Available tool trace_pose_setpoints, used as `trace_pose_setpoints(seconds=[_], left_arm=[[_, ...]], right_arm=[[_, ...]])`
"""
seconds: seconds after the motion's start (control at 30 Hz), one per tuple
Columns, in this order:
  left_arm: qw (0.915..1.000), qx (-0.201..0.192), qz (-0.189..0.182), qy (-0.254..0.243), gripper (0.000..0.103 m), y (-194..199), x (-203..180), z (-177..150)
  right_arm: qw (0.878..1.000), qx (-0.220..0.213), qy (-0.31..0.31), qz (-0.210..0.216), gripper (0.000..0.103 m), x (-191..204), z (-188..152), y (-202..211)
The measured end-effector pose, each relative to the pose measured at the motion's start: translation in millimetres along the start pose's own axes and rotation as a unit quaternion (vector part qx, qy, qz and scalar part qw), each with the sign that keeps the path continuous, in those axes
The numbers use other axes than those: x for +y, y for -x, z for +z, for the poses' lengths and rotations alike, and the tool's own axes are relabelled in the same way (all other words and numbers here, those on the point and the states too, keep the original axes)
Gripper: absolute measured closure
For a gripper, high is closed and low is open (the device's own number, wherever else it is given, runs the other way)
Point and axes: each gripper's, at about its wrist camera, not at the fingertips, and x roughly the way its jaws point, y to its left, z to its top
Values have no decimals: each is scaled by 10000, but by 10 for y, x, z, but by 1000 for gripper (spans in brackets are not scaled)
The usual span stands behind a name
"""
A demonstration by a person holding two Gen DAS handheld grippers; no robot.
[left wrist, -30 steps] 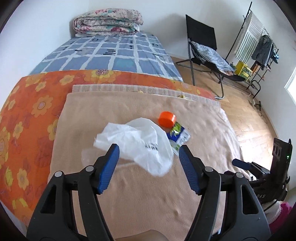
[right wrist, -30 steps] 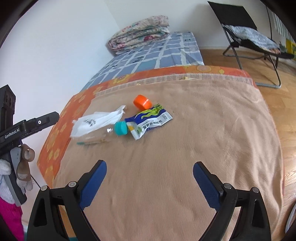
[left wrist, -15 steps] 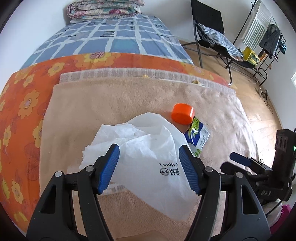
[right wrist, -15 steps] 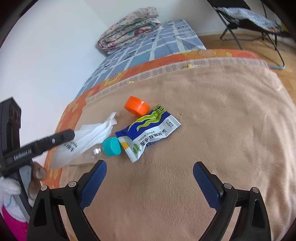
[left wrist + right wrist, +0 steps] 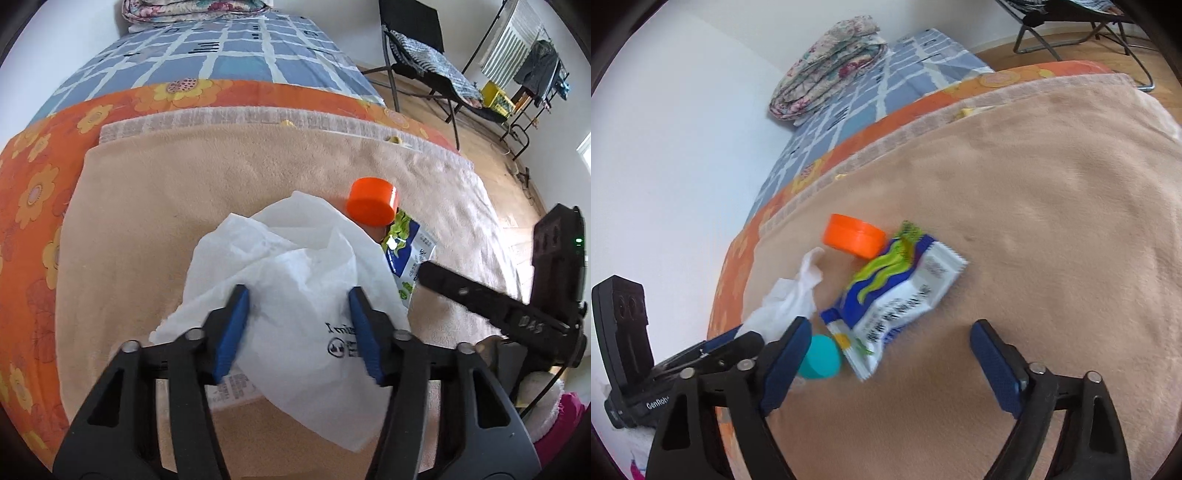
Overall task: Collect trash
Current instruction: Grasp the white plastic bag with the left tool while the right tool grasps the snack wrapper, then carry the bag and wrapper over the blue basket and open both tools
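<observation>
A crumpled white plastic bag [image 5: 295,288] lies on the tan blanket [image 5: 147,221]. My left gripper [image 5: 297,332] is open, its blue pads straddling the bag; it also shows in the right wrist view [image 5: 724,343]. An orange cap [image 5: 373,201] and a blue-and-white snack wrapper [image 5: 406,254] lie just beyond the bag. In the right wrist view the wrapper [image 5: 901,295], orange cap [image 5: 855,236], a teal cap [image 5: 820,356] and the bag [image 5: 790,302] lie ahead. My right gripper [image 5: 886,365] is open and empty, low over the blanket just short of the wrapper.
The blanket covers an orange flowered sheet [image 5: 33,184] on a bed with a blue checked cover [image 5: 221,55] and a folded quilt [image 5: 831,70]. A black folding chair [image 5: 417,48] and a clothes rack [image 5: 535,74] stand on the wooden floor at the right.
Both grippers have moved forward and down towards the trash. The left pads have narrowed and now straddle the bag. The right gripper now hovers close to the wrapper and teal cap.
</observation>
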Motion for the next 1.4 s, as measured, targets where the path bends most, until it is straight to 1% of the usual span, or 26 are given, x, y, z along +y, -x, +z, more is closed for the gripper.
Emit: trace_pose_setpoints(seconds=[0.03, 0.1, 0.13, 0.17, 0.2, 0.23, 0.27, 0.3, 0.33, 0.37, 0.4, 0.47, 0.6, 0.7, 0.83, 1.07, 1.3, 1.4], left_arm=[[10000, -6, -44, 24, 60, 1, 8, -2], [10000, 18, -58, 74, 82, -9, 23, -4], [9999, 47, -57, 67, 83, -23, 23, -14], [10000, 58, -42, 36, 84, -34, 17, -27], [10000, 60, -13, -16, 88, -45, 6, -43], [10000, 59, 17, -67, 89, -57, -4, -61], [9999, 54, 35, -87, 92, -66, -9, -74], [9999, 44, 44, -86, 94, -72, -10, -84], [10000, 23, 46, -68, 94, -76, -7, -91], [10000, 2, 38, -55, 95, -74, -5, -96], [10000, -26, 29, -42, 96, -65, -3, -101], [9999, -102, 29, -10, 98, -33, 12, -108], [9993, -303, -54, 192, 99, 94, 90, -98], [9980, -474, -149, 398, 99, 236, 167, -83], [9961, -679, -181, 529, 99, 458, 221, -88], [9940, -900, -263, 559, 99, 825, 188, -192], [9934, -1037, -217, 440, 99, 1140, 50, -421], [9927, -1085, -284, 453, 99, 1270, 5, -551]], right_arm=[[10000, -11, 25, -25, 16, 21, 1, -25], [10000, -80, 50, -27, 17, 56, 12, -57], [9999, -93, 33, -29, 19, 62, 22, -71], [9999, -105, 2, -58, 23, 65, 37, -89], [9999, -115, -11, -81, 28, 61, 46, -99], [9998, -126, -9, -131, 30, 63, 57, -114], [9997, -146, 29, -175, 35, 78, 62, -124], [9996, -143, 79, -246, 46, 87, 73, -138], [9993, -126, 123, -321, 53, 100, 70, -148], [9991, -106, 165, -364, 64, 108, 68, -159], [9993, -106, 163, -322, 72, 100, 67, -157], [9997, -69, 102, -217, 74, 87, 58, -138], [9994, -57, 237, -235, 81, 133, 23, -57], [9991, -91, 352, -238, 83, 182, -9, 42], [9979, -159, 571, -272, 84, 255, -74, 188], [9933, -285, 1034, -428, 84, 378, -182, 526], [9884, -442, 1353, -537, 84, 464, -334, 952], [9847, -525, 1559, -567, 84, 548, -435, 1150]])
